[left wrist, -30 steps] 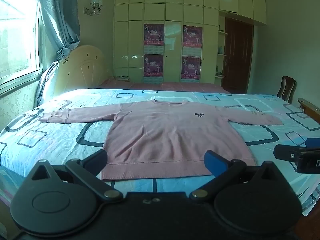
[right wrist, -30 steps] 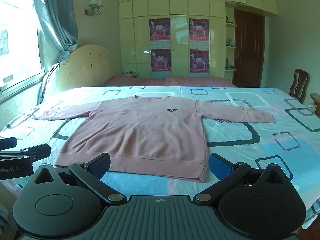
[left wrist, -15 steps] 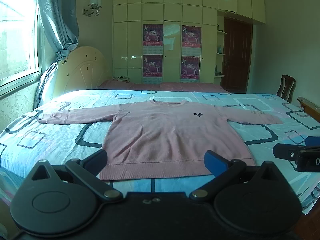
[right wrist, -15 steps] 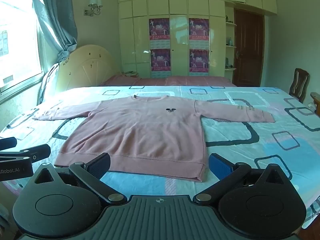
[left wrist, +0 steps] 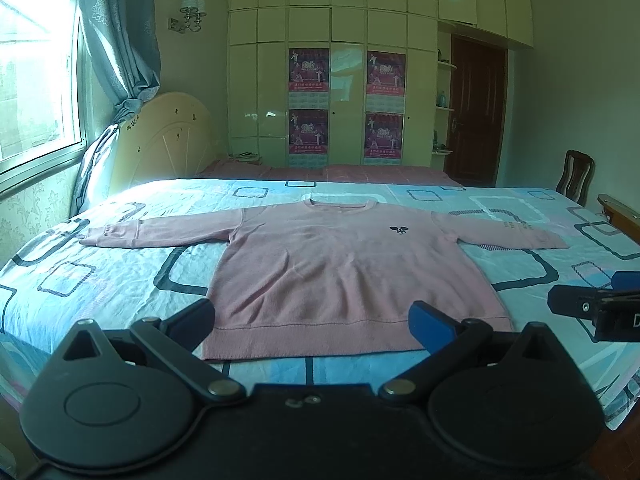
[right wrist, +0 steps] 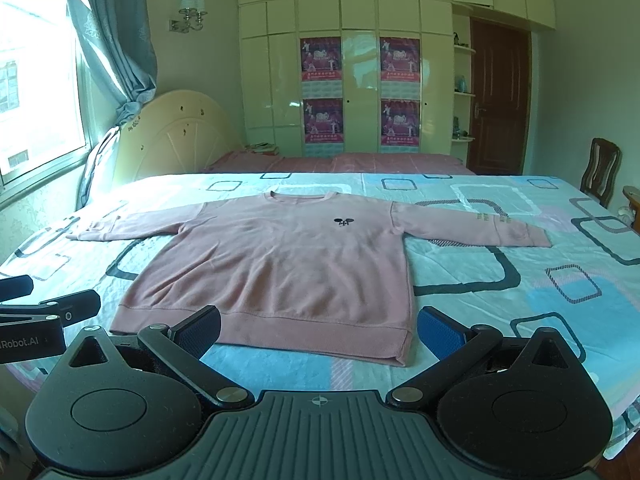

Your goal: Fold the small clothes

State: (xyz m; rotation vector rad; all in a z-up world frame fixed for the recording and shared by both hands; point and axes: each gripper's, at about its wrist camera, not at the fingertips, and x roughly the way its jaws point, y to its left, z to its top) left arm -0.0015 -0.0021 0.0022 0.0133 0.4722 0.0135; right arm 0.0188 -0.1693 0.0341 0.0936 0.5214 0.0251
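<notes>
Currently, the left gripper (left wrist: 312, 322) is held above the near edge of the bed (left wrist: 120, 264), its 2 jaws spread wide with nothing between them. Its fingertips (left wrist: 198, 316) frame the hem of the pink sweatshirt (left wrist: 340, 272) without touching it. The sweatshirt lies flat and face-up on the patterned blue bedsheet, collar toward the far side, hem toward the cameras, and both sleeves extended sideways. A small dark logo (right wrist: 343, 221) sits on the chest. The right gripper (right wrist: 318, 326) is positioned beside the left one, also above the near edge, with its 2 jaws spread wide and empty. Its right fingertip (right wrist: 436, 330) is just beside the sweatshirt's right hem corner. A wooden chair (right wrist: 604, 172) stands at the far right.
</notes>
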